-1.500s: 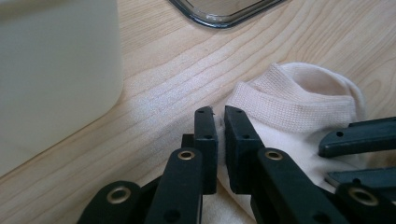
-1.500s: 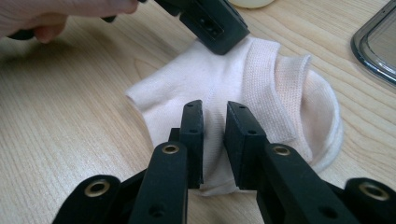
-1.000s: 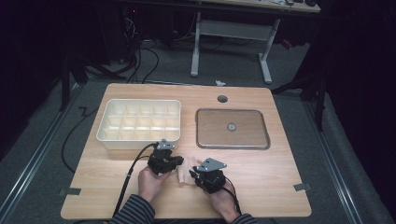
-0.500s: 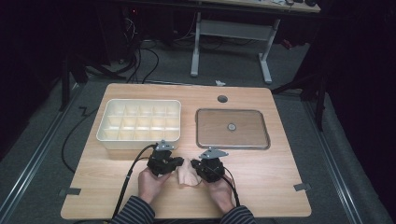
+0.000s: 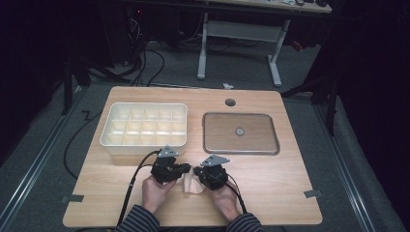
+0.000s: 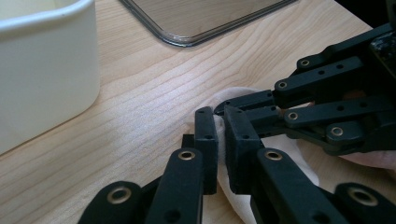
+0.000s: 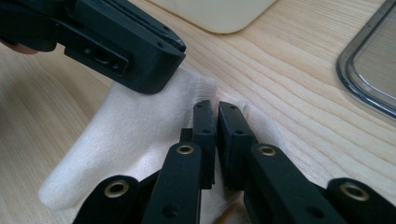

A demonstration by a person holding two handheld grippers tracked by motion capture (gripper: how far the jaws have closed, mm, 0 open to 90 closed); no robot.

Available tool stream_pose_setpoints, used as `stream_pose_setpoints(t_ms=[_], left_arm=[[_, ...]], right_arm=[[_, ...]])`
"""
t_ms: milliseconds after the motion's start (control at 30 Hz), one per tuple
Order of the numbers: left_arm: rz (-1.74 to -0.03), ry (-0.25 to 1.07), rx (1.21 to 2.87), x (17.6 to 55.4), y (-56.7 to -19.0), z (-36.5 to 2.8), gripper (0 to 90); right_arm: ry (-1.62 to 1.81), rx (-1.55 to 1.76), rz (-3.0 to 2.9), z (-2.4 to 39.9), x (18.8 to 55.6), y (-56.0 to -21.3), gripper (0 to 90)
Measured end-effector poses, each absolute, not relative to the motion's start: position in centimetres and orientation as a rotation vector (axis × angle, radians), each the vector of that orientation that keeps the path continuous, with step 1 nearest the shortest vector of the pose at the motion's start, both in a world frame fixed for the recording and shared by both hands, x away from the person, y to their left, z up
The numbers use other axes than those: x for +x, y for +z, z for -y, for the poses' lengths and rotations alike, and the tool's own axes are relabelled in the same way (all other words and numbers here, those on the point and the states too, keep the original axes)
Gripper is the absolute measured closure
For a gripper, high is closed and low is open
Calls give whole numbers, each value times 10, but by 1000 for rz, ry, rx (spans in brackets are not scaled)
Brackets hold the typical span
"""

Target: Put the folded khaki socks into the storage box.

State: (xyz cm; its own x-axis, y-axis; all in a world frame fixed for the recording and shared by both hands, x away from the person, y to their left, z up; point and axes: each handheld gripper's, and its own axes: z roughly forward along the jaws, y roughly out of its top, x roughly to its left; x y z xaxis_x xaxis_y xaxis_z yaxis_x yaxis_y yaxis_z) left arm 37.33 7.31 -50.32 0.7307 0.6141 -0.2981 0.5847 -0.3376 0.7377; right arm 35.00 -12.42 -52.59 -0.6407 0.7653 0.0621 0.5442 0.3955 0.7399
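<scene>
Cloth [image 5: 190, 182] sat on the table [image 5: 270, 193] near my edge, bunched directly between the two grippers; left gripper [image 5: 180, 168] touched its left end, right gripper [image 5: 202, 174] its right end, both equally near. In the left gripper view my left jaws were pinched together on a fold of the white fabric [image 6: 223, 154]; in the right gripper view the right gripper [image 7: 216, 112] had just been closing and its jaws now looked clamped on the opposite edge of the cloth [image 7: 135, 126]. Long axis of the cloth seemed to run left-right, from one grip to the other; I judged the next move as pulling the hands apart along that line to spread it. Compartment box [image 5: 145, 126] and tray [image 5: 240, 133] lay further back, well clear of the cloth.
</scene>
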Motion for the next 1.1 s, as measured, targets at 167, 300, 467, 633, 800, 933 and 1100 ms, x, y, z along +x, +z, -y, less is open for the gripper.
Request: stream_pose_setpoints(t_ms=[167, 300, 467, 633, 800, 933, 1100], left_arm=[[-886, 21, 2006, 374, -502, -77, 848], [-883, 21, 1995, 376, -502, -79, 849], [-903, 41, 1988, 373, -503, -83, 849], [-928, 46, 1964, 372, -505, -87, 850], [-922, 68, 1969, 369, -506, -85, 850], [-926, 77, 1964, 368, -505, -86, 850], [-931, 79, 1968, 367, -506, -84, 850]], right_arm=[[1100, 1136, -2392, 120, 352, -526, 859], [1092, 1111, -2416, 114, 355, -525, 859], [1087, 1100, -2421, 110, 357, -524, 815], [1122, 1113, -2314, 123, 344, -509, 681], [1143, 1158, -2252, 139, 330, -501, 636], [1125, 1218, -2267, 143, 330, -511, 589], [1130, 1248, -2289, 142, 331, -520, 565]])
